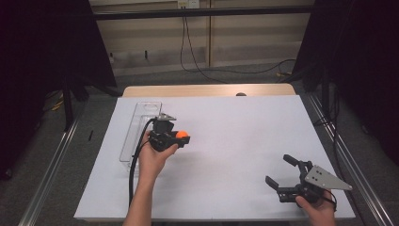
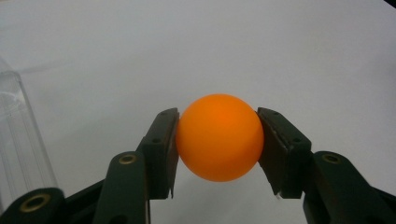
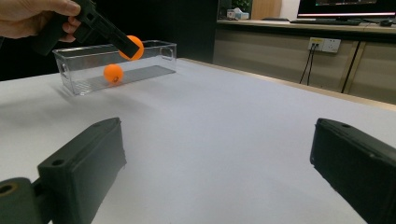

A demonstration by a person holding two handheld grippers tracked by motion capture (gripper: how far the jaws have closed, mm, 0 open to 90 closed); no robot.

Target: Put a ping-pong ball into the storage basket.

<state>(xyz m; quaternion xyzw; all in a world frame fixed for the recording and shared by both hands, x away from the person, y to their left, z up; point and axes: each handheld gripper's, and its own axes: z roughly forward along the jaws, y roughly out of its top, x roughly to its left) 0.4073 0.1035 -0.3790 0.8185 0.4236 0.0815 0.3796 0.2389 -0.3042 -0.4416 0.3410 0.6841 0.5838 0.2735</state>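
Orange ball (image 2: 219, 137) clamped in the left gripper (image 2: 218, 140) — jaws pressed on both sides of it, ball sitting right at the pad tips, and that's as tight as this claw goes w/ a ball in it. In the high view the ball (image 1: 182, 135) pokes out to the right of the left gripper (image 1: 181, 137), held up off the white table sheet (image 1: 226, 155), just beside the clear plastic bin (image 1: 134, 127). From the right gripper view the held ball (image 3: 132, 47) hangs above the bin's (image 3: 159, 56) near edge, not inside it; person's left hand (image 3: 32, 16) wrapped round the gripper body.

Inside the bin: a second orange ball (image 3: 113, 73), resting on the bin floor, approx mid-length, well below the held one.

Bin lies lengthwise along the left side of the sheet, long and narrow, see-through walls.

Right gripper (image 1: 284, 172) over at the near right corner of the sheet, well apart from the bin & both balls. Its jaws stand wide apart, nothing between them, bare white sheet visible between the pads (image 3: 84, 163). Right hand (image 1: 320, 207) grips it from the bottom edge; grey three-cornered plate (image 1: 327, 178) on top.
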